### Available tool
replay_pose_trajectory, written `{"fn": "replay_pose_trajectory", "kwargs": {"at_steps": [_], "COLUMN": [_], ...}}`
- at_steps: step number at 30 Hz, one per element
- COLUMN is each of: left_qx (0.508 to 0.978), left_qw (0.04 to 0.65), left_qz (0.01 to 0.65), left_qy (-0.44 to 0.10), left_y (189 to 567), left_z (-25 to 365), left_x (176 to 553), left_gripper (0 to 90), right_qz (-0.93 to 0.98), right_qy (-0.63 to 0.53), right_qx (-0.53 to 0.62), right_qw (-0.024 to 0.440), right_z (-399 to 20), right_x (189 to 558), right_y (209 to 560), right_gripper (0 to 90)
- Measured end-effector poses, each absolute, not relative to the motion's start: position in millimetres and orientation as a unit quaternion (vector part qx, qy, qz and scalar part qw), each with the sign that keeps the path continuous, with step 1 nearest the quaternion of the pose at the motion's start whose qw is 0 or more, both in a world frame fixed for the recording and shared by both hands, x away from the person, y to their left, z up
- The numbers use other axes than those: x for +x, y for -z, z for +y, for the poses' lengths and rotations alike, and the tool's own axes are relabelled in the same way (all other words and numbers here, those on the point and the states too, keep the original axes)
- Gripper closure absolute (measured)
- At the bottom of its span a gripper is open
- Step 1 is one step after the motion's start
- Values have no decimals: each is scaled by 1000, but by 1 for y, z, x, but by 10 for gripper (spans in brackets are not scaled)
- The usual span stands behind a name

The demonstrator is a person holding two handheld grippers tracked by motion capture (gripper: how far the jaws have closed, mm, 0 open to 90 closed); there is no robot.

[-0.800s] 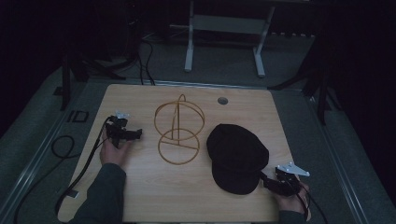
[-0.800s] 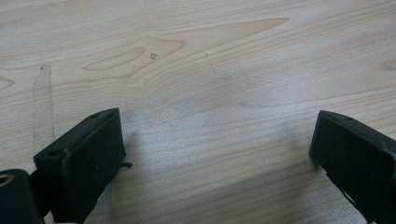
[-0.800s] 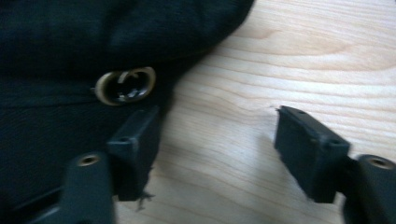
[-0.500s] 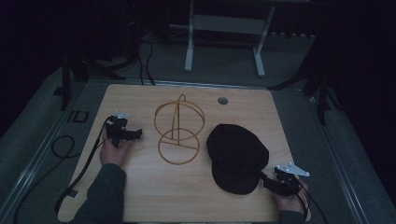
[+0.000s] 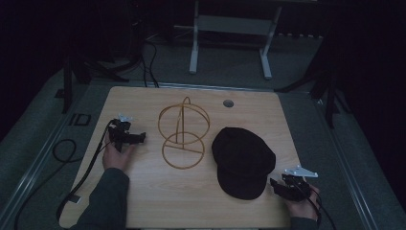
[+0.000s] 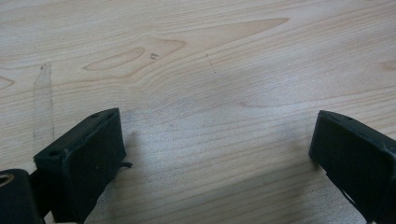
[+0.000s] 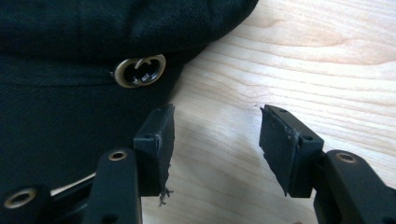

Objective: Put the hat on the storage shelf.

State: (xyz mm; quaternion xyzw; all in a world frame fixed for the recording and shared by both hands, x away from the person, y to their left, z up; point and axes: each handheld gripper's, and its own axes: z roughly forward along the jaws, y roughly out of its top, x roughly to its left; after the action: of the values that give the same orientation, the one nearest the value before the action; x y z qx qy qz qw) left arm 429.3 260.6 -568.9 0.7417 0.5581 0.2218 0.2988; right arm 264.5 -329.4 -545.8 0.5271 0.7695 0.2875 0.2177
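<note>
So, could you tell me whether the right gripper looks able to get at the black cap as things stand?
Probably yes: the right gripper sits beside the black cap at its brim, jaws open, with bare table between them.

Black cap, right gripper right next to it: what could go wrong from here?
1. The right gripper is open with bare table between its jaws; one jaw sits at the edge of the black cap, so closing may nudge the brim rather than pinch it.
2. The wire stand stands close beside the cap; dragging the cap that way could tip it.
</note>
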Motion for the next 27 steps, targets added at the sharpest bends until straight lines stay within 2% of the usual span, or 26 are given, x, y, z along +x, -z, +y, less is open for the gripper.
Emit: {"fn": "replay_pose_trajectory", "kwargs": {"at_steps": [14,27], "left_qx": [741,740], "left_qw": [299,299], "left_qz": [559,559], "left_qy": [-222,-222], "left_y": [569,569], "left_z": [260,260], "left_x": [429,429], "left_gripper": [30,30], "right_qz": [798,791], "right_qy": [-295,-316], "right_qx": [477,472], "right_qw": [221,227], "right_z": [-328,-319], "right_x": [260,268], "right_y": [506,487], "right_gripper": [435,428]}}
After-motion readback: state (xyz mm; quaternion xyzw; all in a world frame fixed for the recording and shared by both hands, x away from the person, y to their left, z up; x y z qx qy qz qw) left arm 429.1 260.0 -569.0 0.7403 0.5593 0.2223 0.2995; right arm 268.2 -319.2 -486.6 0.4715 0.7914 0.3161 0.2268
